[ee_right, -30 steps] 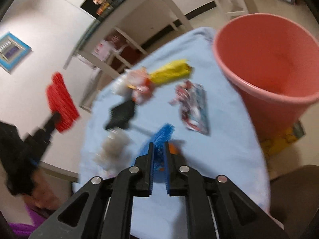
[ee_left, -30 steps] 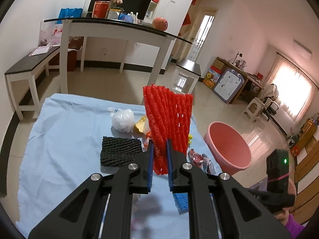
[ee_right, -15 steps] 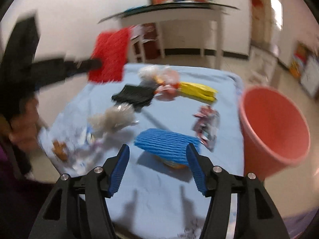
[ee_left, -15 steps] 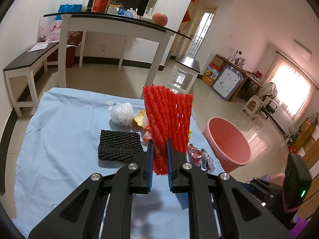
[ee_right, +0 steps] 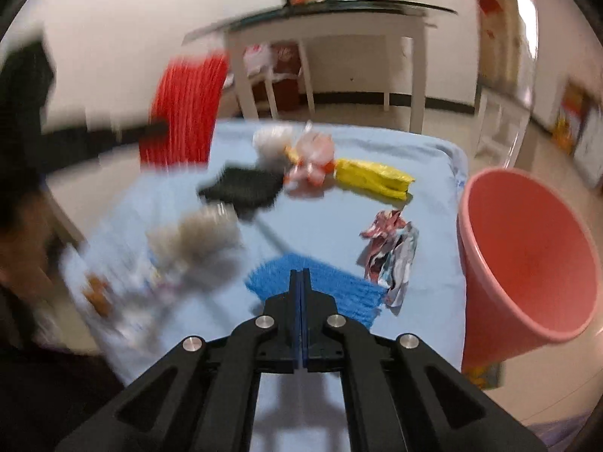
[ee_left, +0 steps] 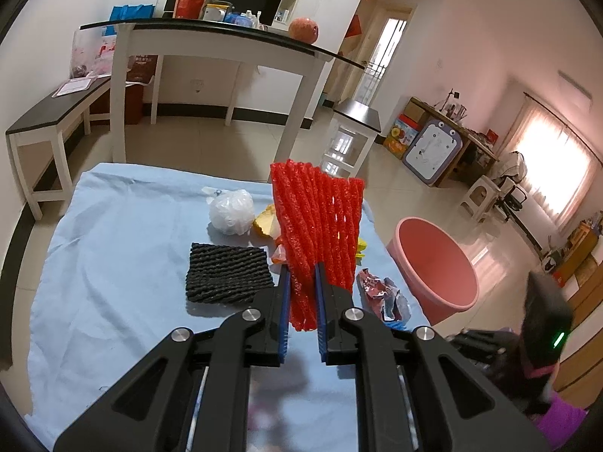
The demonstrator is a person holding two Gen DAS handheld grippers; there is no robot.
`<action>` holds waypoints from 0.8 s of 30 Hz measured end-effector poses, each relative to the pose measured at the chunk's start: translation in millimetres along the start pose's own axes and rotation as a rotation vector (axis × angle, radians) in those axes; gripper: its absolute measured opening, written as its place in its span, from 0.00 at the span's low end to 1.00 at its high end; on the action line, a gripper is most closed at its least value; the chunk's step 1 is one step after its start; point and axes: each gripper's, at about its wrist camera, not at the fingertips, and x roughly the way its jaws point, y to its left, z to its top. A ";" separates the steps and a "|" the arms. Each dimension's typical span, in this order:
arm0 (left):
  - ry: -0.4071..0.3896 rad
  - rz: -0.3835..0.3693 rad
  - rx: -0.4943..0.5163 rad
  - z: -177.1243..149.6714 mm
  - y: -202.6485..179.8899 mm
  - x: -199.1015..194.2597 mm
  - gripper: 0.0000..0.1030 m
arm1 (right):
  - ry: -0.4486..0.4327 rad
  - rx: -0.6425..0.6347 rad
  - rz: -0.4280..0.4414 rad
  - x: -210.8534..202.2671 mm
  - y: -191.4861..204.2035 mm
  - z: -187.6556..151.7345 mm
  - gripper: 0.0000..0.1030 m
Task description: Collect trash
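My left gripper (ee_left: 301, 275) is shut on a red foam net (ee_left: 320, 233) and holds it upright above the blue cloth (ee_left: 113, 263). The red net also shows, blurred, in the right wrist view (ee_right: 181, 113). My right gripper (ee_right: 300, 275) is shut, its jaws together, just above a blue foam net (ee_right: 324, 282) that lies on the cloth; whether it pinches the net I cannot tell. A pink bucket (ee_right: 527, 260) stands off the right edge; it also shows in the left wrist view (ee_left: 433, 260).
On the cloth lie a black foam net (ee_left: 226, 277), a white plastic ball (ee_left: 230, 213), a crumpled wrapper (ee_right: 392, 252), a yellow packet (ee_right: 373, 179) and a grey clump (ee_right: 199, 237). A white table (ee_left: 226, 60) stands behind.
My right gripper was open half a second ago and has shut over the blue net, moving closer to it. My left gripper keeps holding the red net, nearly still.
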 end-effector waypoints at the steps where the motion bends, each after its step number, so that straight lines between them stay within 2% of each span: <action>1: 0.001 -0.001 0.002 0.0 -1.0 1.0 0.11 | -0.011 0.022 0.018 -4.7 -3.4 2.5 0.00; 5: 0.008 -0.006 0.023 -1.6 -8.5 3.6 0.11 | -0.050 0.030 0.036 -20.0 -8.7 5.9 0.01; 7: 0.017 -0.003 0.027 -2.4 -9.2 6.2 0.11 | -0.036 -0.021 0.041 -20.0 -1.0 4.5 0.27; 8: 0.023 -0.001 0.026 -2.6 -9.3 7.7 0.11 | -0.012 -0.066 0.026 -15.6 6.5 3.2 0.61; 9: 0.031 0.001 0.023 -3.2 -9.2 9.6 0.11 | -0.009 -0.097 0.013 -12.3 12.2 1.9 0.68; 11: 0.037 0.006 0.020 -3.3 -9.7 11.2 0.11 | 0.003 -0.165 0.002 -3.8 23.5 -0.4 0.66; 16: 0.038 0.009 0.024 -3.2 -10.1 10.9 0.11 | 0.094 -0.238 -0.034 35.5 29.2 -0.4 0.45; 19: 0.038 0.011 0.022 -3.4 -10.3 11.0 0.11 | 0.147 -0.249 -0.040 57.4 25.9 -2.3 0.23; 20: 0.040 0.013 0.019 -3.5 -9.6 11.6 0.11 | 0.148 -0.247 -0.044 59.3 24.7 -2.3 0.10; 21: 0.041 0.013 0.016 -2.4 -8.7 11.9 0.11 | 0.143 -0.228 -0.042 59.9 21.6 -0.9 0.07; 24: 0.042 0.013 0.012 -1.2 -7.5 13.4 0.11 | 0.115 -0.124 0.023 52.1 6.2 5.9 0.06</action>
